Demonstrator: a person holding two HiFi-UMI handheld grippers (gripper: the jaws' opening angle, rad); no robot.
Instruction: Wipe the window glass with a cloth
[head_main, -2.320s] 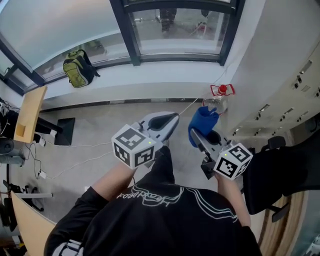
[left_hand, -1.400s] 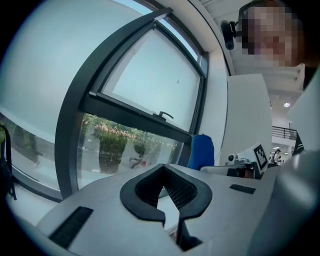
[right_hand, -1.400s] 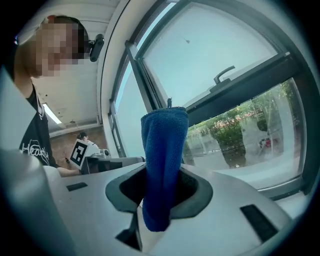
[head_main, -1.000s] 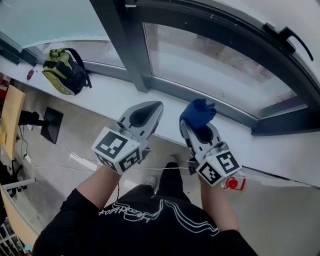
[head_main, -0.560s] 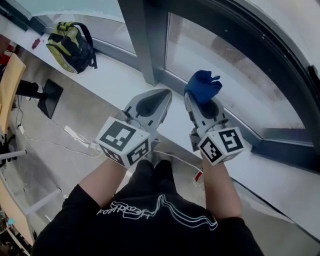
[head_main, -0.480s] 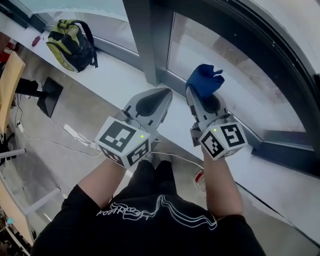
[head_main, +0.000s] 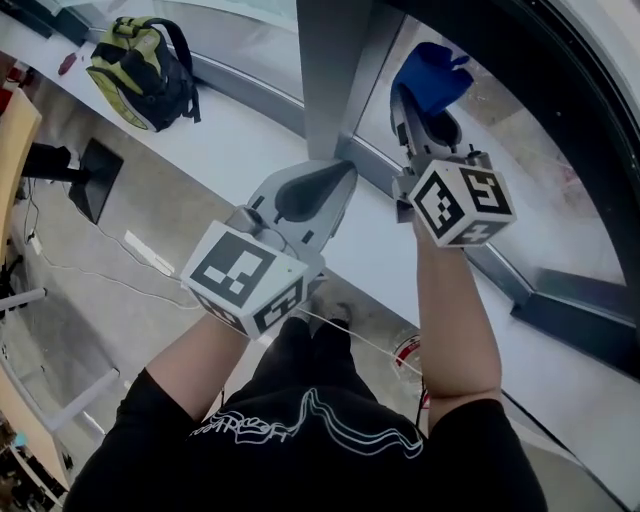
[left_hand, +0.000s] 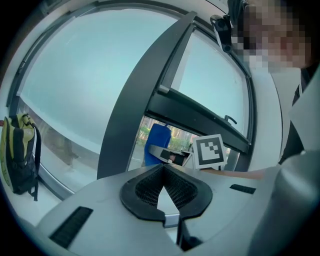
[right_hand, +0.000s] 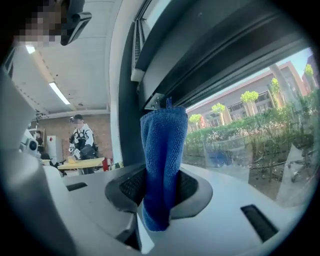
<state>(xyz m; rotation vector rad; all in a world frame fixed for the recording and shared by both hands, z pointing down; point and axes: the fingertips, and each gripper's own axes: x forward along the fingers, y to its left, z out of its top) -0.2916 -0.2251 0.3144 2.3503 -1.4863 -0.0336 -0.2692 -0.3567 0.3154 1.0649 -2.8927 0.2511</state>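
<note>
The blue cloth (head_main: 432, 75) stands at about 1 o'clock in the head view. Its lower part is pinched in the closed jaws of the right gripper (head_main: 424, 108), and its free end points toward the window glass (head_main: 545, 190) (whether it touches the pane, I cannot tell). The dark window post (head_main: 335, 70) is just beside it, at 12 o'clock. The left gripper (head_main: 338, 180), near the centre, has its jaws pressed together on nothing. A backpack (head_main: 140, 65) lies on the sill (head_main: 235, 130) at 10 o'clock. I judge this to be the approach step; next the cloth must be pressed flat to the glass and drawn across it.
</note>
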